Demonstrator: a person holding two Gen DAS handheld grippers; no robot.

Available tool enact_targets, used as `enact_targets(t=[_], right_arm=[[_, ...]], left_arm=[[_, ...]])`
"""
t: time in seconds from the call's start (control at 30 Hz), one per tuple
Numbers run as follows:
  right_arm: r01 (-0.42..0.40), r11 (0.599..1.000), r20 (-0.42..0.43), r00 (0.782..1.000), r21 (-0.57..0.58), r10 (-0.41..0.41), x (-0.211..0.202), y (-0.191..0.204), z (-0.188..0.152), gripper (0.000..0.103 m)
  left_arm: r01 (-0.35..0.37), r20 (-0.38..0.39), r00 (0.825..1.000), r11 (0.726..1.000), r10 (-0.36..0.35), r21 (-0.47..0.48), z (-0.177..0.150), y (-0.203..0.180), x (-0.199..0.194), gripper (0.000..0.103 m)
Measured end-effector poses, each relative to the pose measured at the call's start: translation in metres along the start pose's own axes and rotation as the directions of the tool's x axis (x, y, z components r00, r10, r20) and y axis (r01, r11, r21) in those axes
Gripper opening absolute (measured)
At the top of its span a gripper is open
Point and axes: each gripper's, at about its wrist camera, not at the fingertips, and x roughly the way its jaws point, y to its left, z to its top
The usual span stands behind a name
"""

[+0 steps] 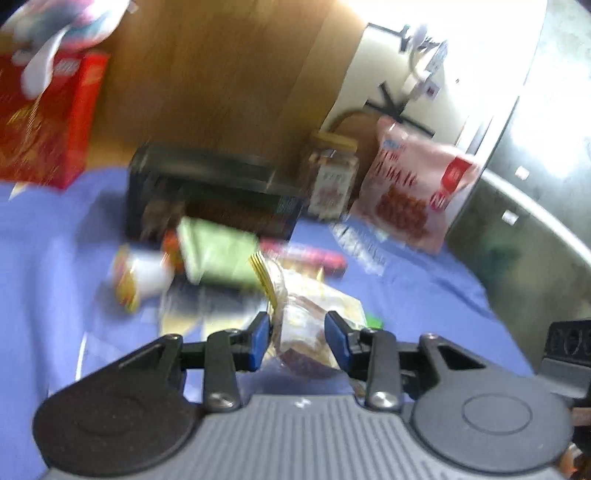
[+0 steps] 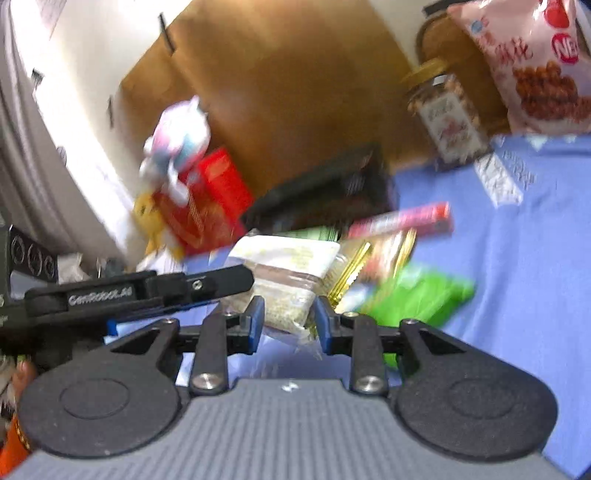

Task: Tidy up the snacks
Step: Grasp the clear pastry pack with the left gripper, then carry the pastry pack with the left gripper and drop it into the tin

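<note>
At the far left of the left wrist view a red box [image 1: 55, 122] stands on the blue cloth [image 1: 51, 266] with a soft toy [image 1: 70, 26] on top, out of the way of the loose snacks. Next comes a black basket [image 1: 214, 192] against the wooden board, probably the place where the small packets are meant to go. In front of it lies a heap: a small white cup [image 1: 144, 277], a green packet [image 1: 218, 254] and a pink bar [image 1: 306, 254].

Nearest the camera, the left gripper [image 1: 298, 338] has a clear bag of brown snack [image 1: 303, 332] between its blue pads; they look pressed to the wrapper, though blur keeps this from being certain.

Further right stand a jar [image 1: 332, 181] and a big pink bag [image 1: 413, 184], upright at the back, seemingly sorted already.

In the right wrist view, the right gripper [image 2: 289, 321] frames a clear bag of pale grains [image 2: 288, 291], again apparently nipped at its end. A bright green packet [image 2: 417, 295] lies just beside it.
</note>
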Motion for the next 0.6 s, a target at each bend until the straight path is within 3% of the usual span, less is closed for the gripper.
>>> enact_targets(t=[0.17,0.27,0.3,0.43,0.5,0.6], right_arm=[[0.005,1.0,-0.072,0.997,-0.014,-0.006,0.009,0.001,-0.023,0.037],[0.014,1.0,-0.039,0.999,-0.012,-0.014,-0.002,0.003,-0.023,0.047],[0.03,0.999,-0.023,0.999,-0.027,-0.031,-0.005,0.004,-0.023,0.055],[0.045,0.995,-0.008,0.999,-0.089,-0.046,-0.012,0.01,-0.025,0.073],[0.051,0.988,-0.038,0.998,-0.143,-0.057,-0.006,0.015,-0.03,0.084],[0.088,0.969,-0.097,0.989,-0.23,-0.113,0.014,0.025,-0.039,0.086]], left_arm=[[-0.022,-0.071,0.997,0.999,0.019,-0.045,-0.025,0.019,0.0,0.036],[-0.011,-0.037,0.999,0.998,0.009,-0.066,-0.022,0.025,-0.008,0.055],[-0.011,-0.013,1.0,0.997,0.01,-0.076,-0.019,0.027,-0.011,0.062],[0.005,0.01,1.0,0.996,-0.004,-0.084,-0.011,0.033,-0.017,0.075],[0.016,-0.014,1.0,0.996,-0.017,-0.083,-0.01,0.034,-0.012,0.075],[0.056,-0.088,0.994,0.997,-0.06,-0.048,-0.015,0.03,0.003,0.073]])
